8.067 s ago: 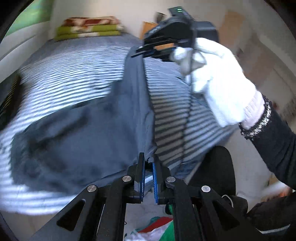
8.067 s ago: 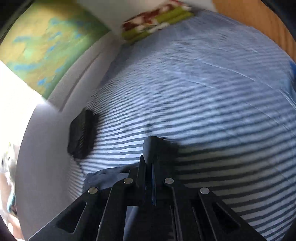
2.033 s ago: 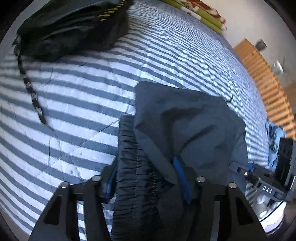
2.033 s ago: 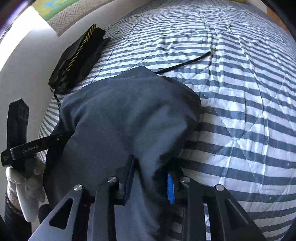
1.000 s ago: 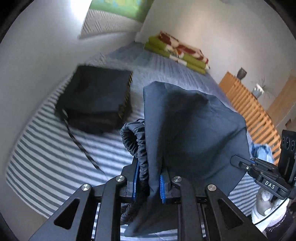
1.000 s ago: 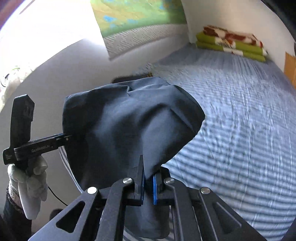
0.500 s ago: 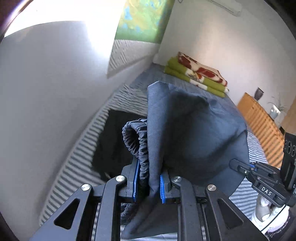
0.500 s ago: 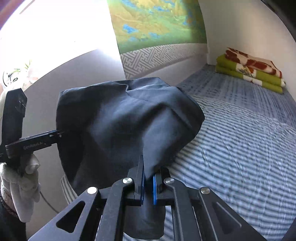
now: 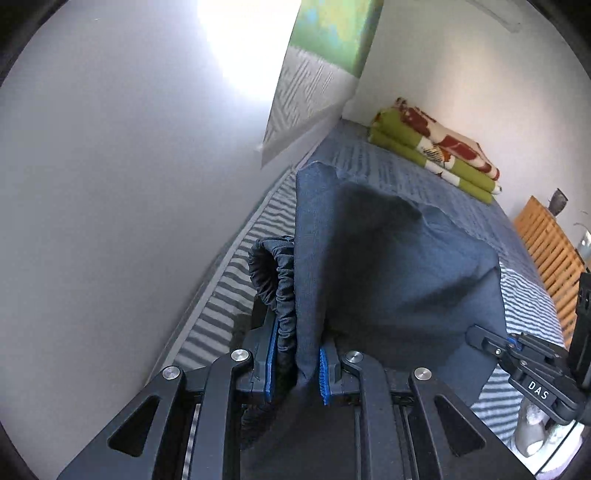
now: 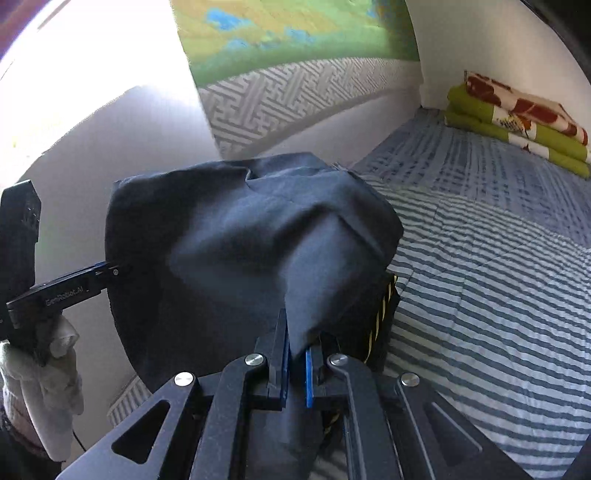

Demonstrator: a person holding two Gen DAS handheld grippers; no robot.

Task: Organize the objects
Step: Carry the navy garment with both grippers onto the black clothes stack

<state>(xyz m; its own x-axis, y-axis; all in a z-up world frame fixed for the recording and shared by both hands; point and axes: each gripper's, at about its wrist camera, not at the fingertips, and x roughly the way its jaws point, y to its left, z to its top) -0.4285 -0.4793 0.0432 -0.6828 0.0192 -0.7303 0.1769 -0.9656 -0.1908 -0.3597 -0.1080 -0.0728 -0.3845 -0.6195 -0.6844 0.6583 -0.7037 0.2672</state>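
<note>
So the bed (image 10: pixel 498 280) fills most of both views, covered in a blue and white striped sheet, with a plain grey wall (image 9: pixel 110 184) running along its far side. Up on that wall, past the head end of the bed, hangs a green and blue picture (image 10: pixel 295 33) with a grey maze-pattern border. At the head of the bed sits a folded blanket (image 9: pixel 436 147), green with red and cream patches, and a slatted wooden piece (image 9: pixel 546 243) stands off the bed's other side.

The dark blue folded garment (image 10: pixel 251 240) is held up in the air above the bed, close to the wall side, stretched between both tongs. Just under it on the bed there's a black folded item with yellow stitching (image 10: pixel 384 314), mostly hidden by the garment.

The left tongs (image 9: pixel 295 363) are clamped on a thick bunch that includes the gathered elastic waistband (image 9: pixel 275 273). The right tongs (image 10: pixel 296 363) are pinched nearly closed on a thin corner of the same garment. A white gloved hand (image 10: pixel 40 384) grips the left handle.
</note>
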